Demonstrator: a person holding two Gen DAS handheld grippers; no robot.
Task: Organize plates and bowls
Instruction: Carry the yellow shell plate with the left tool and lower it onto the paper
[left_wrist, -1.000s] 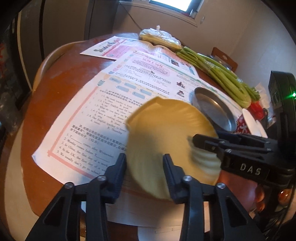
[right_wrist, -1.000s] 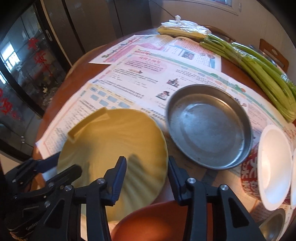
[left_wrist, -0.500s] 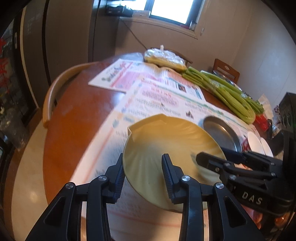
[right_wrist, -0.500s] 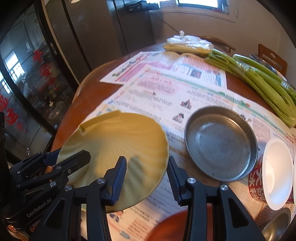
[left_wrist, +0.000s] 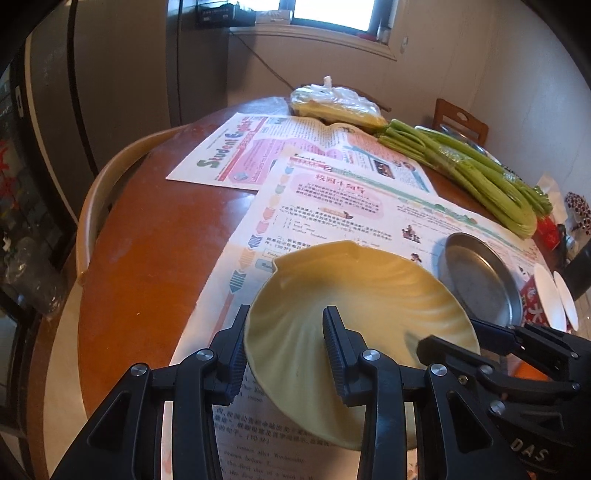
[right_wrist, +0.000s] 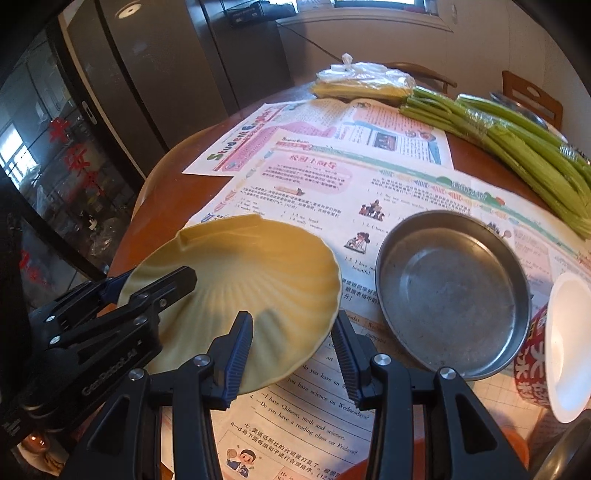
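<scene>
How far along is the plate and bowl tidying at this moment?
Done: nothing looks stacked yet. In hand: both the left gripper and the right gripper are clamped on the rim of the yellow plate, held tilted above the newspaper. Left: the metal dish lies alone on the paper, and the white bowl sits at the right edge.

The yellow plate (left_wrist: 354, 302) has come up off the newspaper (left_wrist: 332, 199) and now tips up in the air. It has slid away from the metal pan (right_wrist: 452, 291), so paper shows between them. Both grippers moved with it.
</scene>
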